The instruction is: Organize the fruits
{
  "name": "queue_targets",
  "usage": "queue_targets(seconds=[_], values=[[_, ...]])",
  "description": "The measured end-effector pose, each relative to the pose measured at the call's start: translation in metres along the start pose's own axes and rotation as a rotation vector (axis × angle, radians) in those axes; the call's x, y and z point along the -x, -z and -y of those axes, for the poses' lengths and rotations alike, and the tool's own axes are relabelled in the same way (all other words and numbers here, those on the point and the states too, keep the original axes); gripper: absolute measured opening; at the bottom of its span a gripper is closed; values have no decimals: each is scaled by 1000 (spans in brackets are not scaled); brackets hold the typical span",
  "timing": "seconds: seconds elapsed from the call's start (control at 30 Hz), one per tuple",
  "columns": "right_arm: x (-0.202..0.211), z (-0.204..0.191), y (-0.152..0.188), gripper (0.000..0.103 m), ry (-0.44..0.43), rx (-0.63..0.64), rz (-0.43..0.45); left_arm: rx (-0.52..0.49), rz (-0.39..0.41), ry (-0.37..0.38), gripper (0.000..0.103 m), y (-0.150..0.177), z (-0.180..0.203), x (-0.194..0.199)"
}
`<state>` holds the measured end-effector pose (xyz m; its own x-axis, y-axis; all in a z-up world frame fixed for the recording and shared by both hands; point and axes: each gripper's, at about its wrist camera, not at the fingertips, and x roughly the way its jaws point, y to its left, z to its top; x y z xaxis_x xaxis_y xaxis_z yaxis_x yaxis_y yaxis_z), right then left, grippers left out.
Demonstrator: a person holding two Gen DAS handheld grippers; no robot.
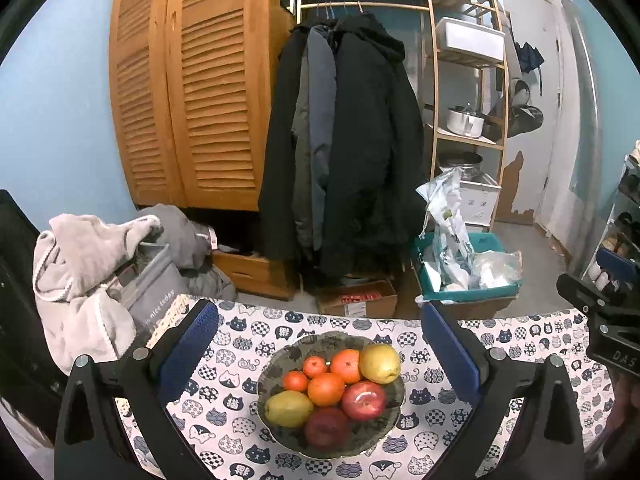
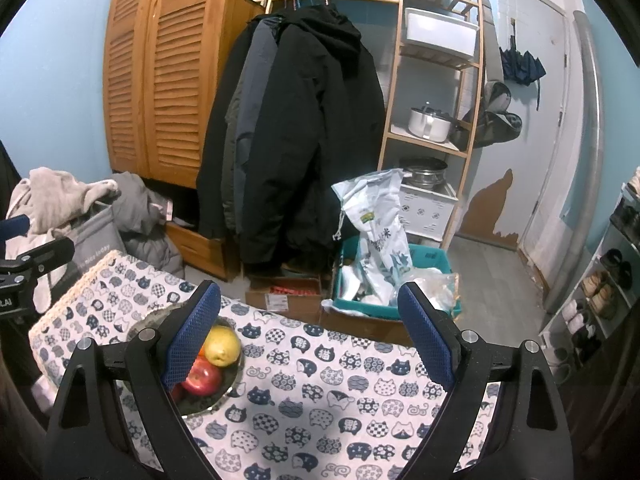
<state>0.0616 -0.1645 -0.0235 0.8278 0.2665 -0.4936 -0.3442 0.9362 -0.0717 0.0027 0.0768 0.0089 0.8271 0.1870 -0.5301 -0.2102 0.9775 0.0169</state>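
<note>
A dark patterned bowl (image 1: 276, 432) stands on the cat-print tablecloth (image 1: 512, 412), holding two yellow pears (image 1: 379, 362), two red apples (image 1: 363, 399) and several oranges (image 1: 326, 389). My left gripper (image 1: 320, 320) is open and empty, held above and behind the bowl, its blue pads (image 1: 188, 348) to either side. My right gripper (image 2: 310, 304) is open and empty to the right of the bowl (image 2: 224, 394); its left finger hides part of the fruit. A pear (image 2: 222, 346) and an apple (image 2: 204, 378) show there. The right gripper's body shows at the right edge of the left wrist view (image 1: 608, 320).
Beyond the table's far edge are a cardboard box (image 1: 356, 300), a teal crate with bags (image 1: 466, 268), hanging coats (image 1: 344, 140), a wooden shelf (image 1: 468, 80) and a louvered wardrobe (image 1: 192, 80). A pile of clothes (image 1: 92, 280) lies at the left. A shoe rack (image 2: 600, 292) stands at the right.
</note>
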Motion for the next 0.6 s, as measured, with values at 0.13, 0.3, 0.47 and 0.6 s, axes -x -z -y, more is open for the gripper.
queue_targets(seconds=[0.13,0.3,0.47,0.6], values=[[0,0,0,89,0,1,1,-3,12,1,102,-2,1,3],[2,10,-6,89,0,-6,14,4,23,5,102,-4,1,5],[6,13,-9,89,2,-12,32,7,34,5,102,-5,1,6],[8,12,-9,89,6,-14,50,9,35,7,102,-6,2,7]])
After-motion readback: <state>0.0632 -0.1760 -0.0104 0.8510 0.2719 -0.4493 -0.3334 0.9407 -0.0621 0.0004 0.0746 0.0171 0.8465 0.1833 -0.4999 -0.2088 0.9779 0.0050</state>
